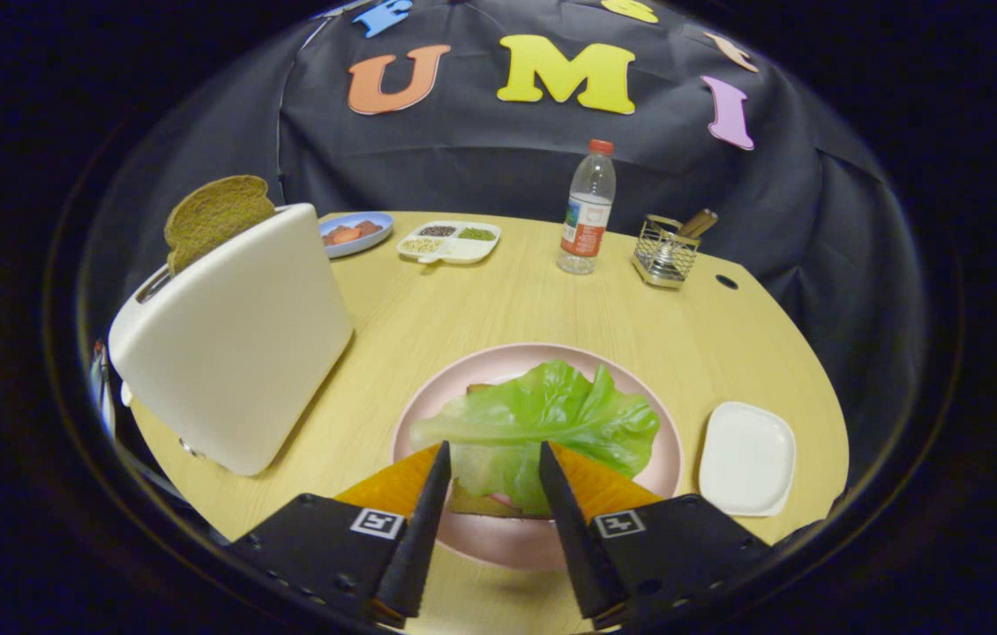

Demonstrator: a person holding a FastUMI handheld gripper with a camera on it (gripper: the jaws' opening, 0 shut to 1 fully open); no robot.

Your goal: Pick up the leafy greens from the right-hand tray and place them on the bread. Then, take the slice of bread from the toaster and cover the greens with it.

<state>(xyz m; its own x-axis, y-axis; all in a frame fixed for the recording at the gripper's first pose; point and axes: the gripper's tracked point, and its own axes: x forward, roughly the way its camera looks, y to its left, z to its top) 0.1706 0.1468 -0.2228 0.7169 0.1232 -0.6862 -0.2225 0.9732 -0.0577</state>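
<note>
Leafy greens [543, 419] lay spread over a slice of bread [485, 504] on a round pink plate [498, 542], directly ahead of the gripper [492, 459] at twelve o'clock. The gripper's two fingers stood parted above the near edge of the leaf, one to each side of its stem end, and whether they touched it could not be told; nothing was clamped between them. At about ten o'clock from the plate stood a white toaster [238, 339] with a second brown slice [214, 216] poking up from its slot. At three o'clock, just beside the plate, sat a small white square tray [747, 459]. Farther back, near the table's [498, 300] far edge, were a blue dish [356, 234] at eleven o'clock, a divided white dish [450, 242] of grains, a water bottle [588, 212] at twelve and a wire basket [666, 253] at one o'clock.
</note>
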